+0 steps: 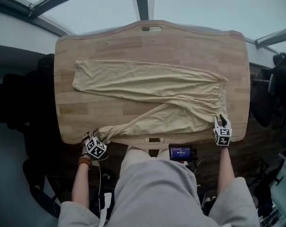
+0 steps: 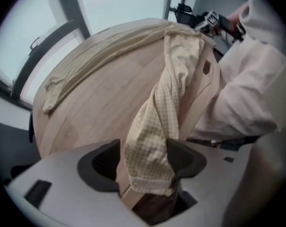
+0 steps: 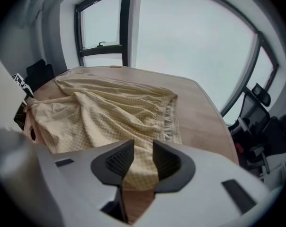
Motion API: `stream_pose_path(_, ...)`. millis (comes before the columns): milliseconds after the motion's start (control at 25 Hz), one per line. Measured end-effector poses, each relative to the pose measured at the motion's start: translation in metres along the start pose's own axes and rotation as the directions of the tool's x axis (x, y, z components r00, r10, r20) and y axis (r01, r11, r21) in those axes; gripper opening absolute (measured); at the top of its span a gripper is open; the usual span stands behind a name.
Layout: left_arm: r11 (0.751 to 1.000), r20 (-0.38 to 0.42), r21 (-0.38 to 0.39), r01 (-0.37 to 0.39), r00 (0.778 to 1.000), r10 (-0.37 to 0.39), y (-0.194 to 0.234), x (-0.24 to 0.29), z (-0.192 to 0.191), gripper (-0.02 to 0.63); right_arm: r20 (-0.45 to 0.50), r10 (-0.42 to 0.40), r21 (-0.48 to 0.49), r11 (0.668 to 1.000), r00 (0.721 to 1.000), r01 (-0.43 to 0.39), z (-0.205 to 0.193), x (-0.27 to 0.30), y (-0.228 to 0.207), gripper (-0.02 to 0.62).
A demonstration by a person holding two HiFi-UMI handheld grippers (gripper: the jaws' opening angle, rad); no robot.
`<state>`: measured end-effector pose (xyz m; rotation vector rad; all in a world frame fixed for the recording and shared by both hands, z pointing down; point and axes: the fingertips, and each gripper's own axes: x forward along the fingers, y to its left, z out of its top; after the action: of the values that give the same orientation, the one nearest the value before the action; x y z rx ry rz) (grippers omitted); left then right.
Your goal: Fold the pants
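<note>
Pants (image 1: pixel 152 86) of pale yellow checked cloth lie spread across the wooden table (image 1: pixel 181 37), waistband (image 1: pixel 222 96) to the right and legs running left. The far leg lies straight. The near leg slants down to the table's near left corner, where the left gripper (image 1: pixel 92 140) points straight down at the edge.

From above, that corner is mostly the marker cube and a bunch of cloth. The left gripper view shows more: the left gripper (image 2: pixel 145 162) has its jaws spread wide, and the near leg's hem (image 2: pixel 150 174) hangs loose between them, brushing one pad but not pinched, so the cloth is released. That view also catches a light sleeve (image 2: pixel 247 79) at the right.

At the near right corner, the right gripper (image 1: pixel 222 122) tilts down beside the waistband. In its own view, the right gripper (image 3: pixel 143 157) has its jaws partly apart with a clear gap. The edge of the pants (image 3: pixel 114 112) lies flat on the wood under that gap, not clenched, and the gathered waistband (image 3: pixel 166 119) runs away just beyond. Tall windows (image 3: pixel 181 46) fill the background there.

Only the head view shows a small dark device with a lit display (image 1: pixel 181 152) below the table's near edge.
</note>
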<state>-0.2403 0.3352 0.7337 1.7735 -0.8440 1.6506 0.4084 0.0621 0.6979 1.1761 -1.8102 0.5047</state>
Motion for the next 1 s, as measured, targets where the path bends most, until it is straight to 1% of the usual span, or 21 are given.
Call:
stream_pose_path(40, 0.998, -0.014, 0.062, -0.028, 0.999, 0.029, 0.000, 0.004, 0.000, 0.292, 0.025, 0.016, -0.036, 0.999, 1.000, -0.015, 0.014, 0.001, 0.010, 0.122)
stream_pose_path(80, 0.993, -0.015, 0.113, -0.045, 0.999, 0.047, 0.001, 0.003, 0.000, 0.167, 0.052, 0.044, -0.090, 0.995, 0.998, -0.039, 0.031, 0.002, 0.024, 0.120)
stream_pose_path(120, 0.990, -0.003, 0.134, -0.039, 0.999, 0.040, 0.005, -0.002, 0.002, 0.079, 0.076, 0.094, -0.161, 0.984, 0.993, -0.080, 0.049, 0.004, 0.045, 0.112)
stream_pose_path(160, 0.993, 0.014, 0.114, 0.010, 1.000, -0.012, 0.008, -0.012, 0.005, 0.066, 0.091, 0.167, -0.252, 0.958, 0.982, -0.140, 0.066, 0.005, 0.071, 0.109)
stream_pose_path(200, 0.992, 0.035, 0.055, 0.114, 0.993, -0.116, 0.010, -0.025, 0.009, 0.064, 0.093, 0.260, -0.356, 0.910, 0.961, -0.211, 0.083, 0.007, 0.104, 0.109)
stream_pose_path(240, 0.965, 0.060, -0.026, 0.262, 0.964, -0.261, 0.010, -0.041, 0.015, 0.066, 0.082, 0.359, -0.461, 0.841, 0.930, -0.285, 0.099, 0.007, 0.142, 0.109)
stream_pose_path(280, 0.904, 0.093, -0.109, 0.414, 0.910, -0.405, 0.011, -0.059, 0.020, 0.072, 0.055, 0.455, -0.553, 0.755, 0.889, -0.353, 0.111, 0.006, 0.183, 0.106)
stream_pose_path(320, 0.837, 0.133, -0.177, 0.518, 0.855, -0.501, 0.018, -0.075, 0.025, 0.081, 0.017, 0.538, -0.628, 0.662, 0.843, -0.410, 0.119, 0.005, 0.225, 0.106)
stream_pose_path(360, 0.805, 0.176, -0.227, 0.549, 0.836, -0.520, 0.036, -0.087, 0.028, 0.093, -0.027, 0.605, -0.687, 0.567, 0.796, -0.454, 0.123, 0.002, 0.268, 0.106)
stream_pose_path(400, 0.815, 0.217, -0.269, 0.513, 0.857, -0.468, 0.063, -0.093, 0.028, 0.102, -0.071, 0.656, -0.734, 0.476, 0.752, -0.485, 0.123, 0.000, 0.308, 0.106)
stream_pose_path(440, 0.844, 0.251, -0.307, 0.439, 0.893, -0.373, 0.094, -0.095, 0.025, 0.110, -0.112, 0.693, -0.768, 0.395, 0.712, -0.505, 0.123, -0.003, 0.346, 0.107)
stream_pose_path(480, 0.868, 0.274, -0.342, 0.361, 0.921, -0.275, 0.123, -0.095, 0.018, 0.119, -0.146, 0.718, -0.793, 0.327, 0.680, -0.515, 0.122, -0.005, 0.380, 0.107)
stream_pose_path(520, 0.881, 0.284, -0.369, 0.296, 0.938, -0.196, 0.146, -0.094, 0.008, 0.136, -0.173, 0.733, -0.812, 0.272, 0.658, -0.516, 0.123, -0.007, 0.411, 0.110)
stream_pose_path(600, 0.891, 0.279, -0.405, 0.205, 0.956, -0.093, 0.174, -0.091, -0.017, 0.208, -0.213, 0.744, -0.838, 0.194, 0.633, -0.510, 0.125, -0.005, 0.461, 0.112)
stream_pose_path(680, 0.898, 0.263, -0.410, 0.159, 0.963, -0.050, 0.179, -0.083, -0.035, 0.209, -0.250, 0.742, -0.852, 0.137, 0.622, -0.505, 0.127, -0.001, 0.498, 0.115)
stream_pose_path(720, 0.909, 0.254, -0.391, 0.142, 0.966, -0.042, 0.174, -0.075, -0.039, 0.210, -0.272, 0.738, -0.853, 0.112, 0.618, -0.509, 0.126, 0.001, 0.513, 0.118)
stream_pose_path(800, 0.954, 0.236, -0.288, 0.081, 0.972, -0.012, 0.163, -0.055, -0.035, 0.213, -0.337, 0.722, -0.835, 0.068, 0.605, -0.546, 0.120, 0.006, 0.538, 0.125)
stream_pose_path(840, 0.978, 0.232, -0.206, 0.042, 0.973, 0.007, 0.159, -0.045, -0.028, 0.227, -0.376, 0.707, -0.821, 0.047, 0.600, -0.569, 0.114, 0.009, 0.547, 0.143)
stream_pose_path(880, 0.994, 0.231, -0.114, 0.004, 0.973, 0.023, 0.156, -0.035, -0.019, 0.246, -0.410, 0.685, -0.812, 0.027, 0.602, -0.583, 0.108, 0.012, 0.553, 0.146)
stream_pose_path(920, 0.999, 0.227, -0.023, -0.028, 0.973, 0.032, 0.154, -0.025, -0.010, 0.261, -0.435, 0.661, -0.809, 0.010, 0.611, -0.587, 0.102, 0.015, 0.557, 0.144)
stream_pose_path(1000, 0.988, 0.201, 0.144, -0.055, 0.979, 0.025, 0.150, -0.006, 0.003, 0.267, -0.459, 0.630, -0.812, -0.012, 0.627, -0.583, 0.098, 0.017, 0.559, 0.086)
